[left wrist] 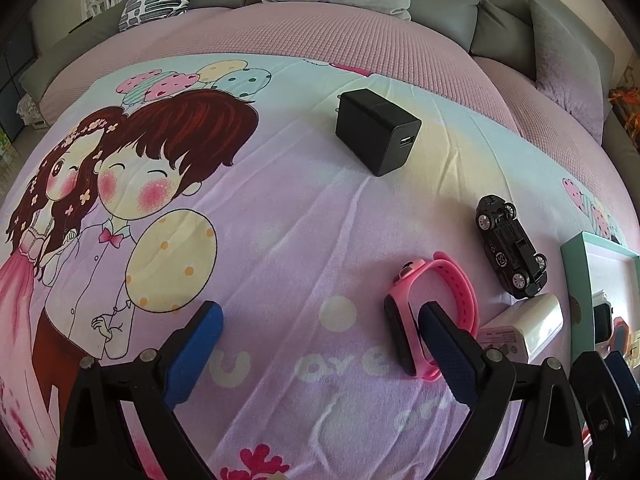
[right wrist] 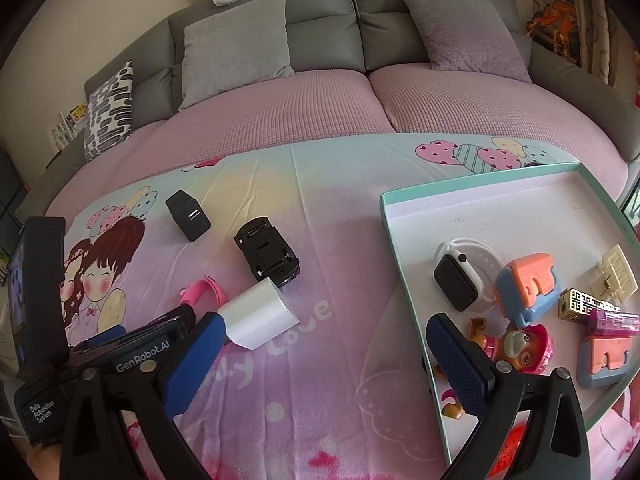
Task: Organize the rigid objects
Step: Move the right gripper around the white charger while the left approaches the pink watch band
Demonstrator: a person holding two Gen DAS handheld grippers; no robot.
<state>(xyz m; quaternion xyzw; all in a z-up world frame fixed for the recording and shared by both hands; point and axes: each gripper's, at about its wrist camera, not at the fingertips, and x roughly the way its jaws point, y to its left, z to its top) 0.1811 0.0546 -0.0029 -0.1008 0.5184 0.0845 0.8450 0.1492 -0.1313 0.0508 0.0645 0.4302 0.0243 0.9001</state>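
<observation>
- A sofa seat is draped with a cartoon-print blanket (left wrist: 280, 240), which carries several small items.
- The left tool (left wrist: 320, 332) hovers low over the blanket with its two blue-padded fingers (left wrist: 200, 344) spread wide apart, gripping nothing.
- A pink watch (left wrist: 432, 312) lies on the blanket just beside the left tool's right finger; whether they touch cannot be told.
- A black charger (left wrist: 376, 132) stands farther back, near the blanket's rear edge.
- A black toy car (left wrist: 512, 252) lies overturned, wheels showing, toward the blanket's right side — between the charger and a white adapter (left wrist: 528, 328).
- The white adapter lies just in front of the car, near the left edge of a mint-rimmed tray (right wrist: 404, 280).
- The right tool (right wrist: 324, 340) also has its fingers wide apart and empty; its right finger (right wrist: 456, 356) reaches over the tray's left rim.
- The tray sits at the blanket's right side and holds a white smartwatch (right wrist: 460, 276), two orange-and-blue toys (right wrist: 528, 288), a puppy figure (right wrist: 520, 348), a purple lighter (right wrist: 612, 320), a patterned lighter (right wrist: 580, 304) and a cream clip (right wrist: 616, 280).
</observation>
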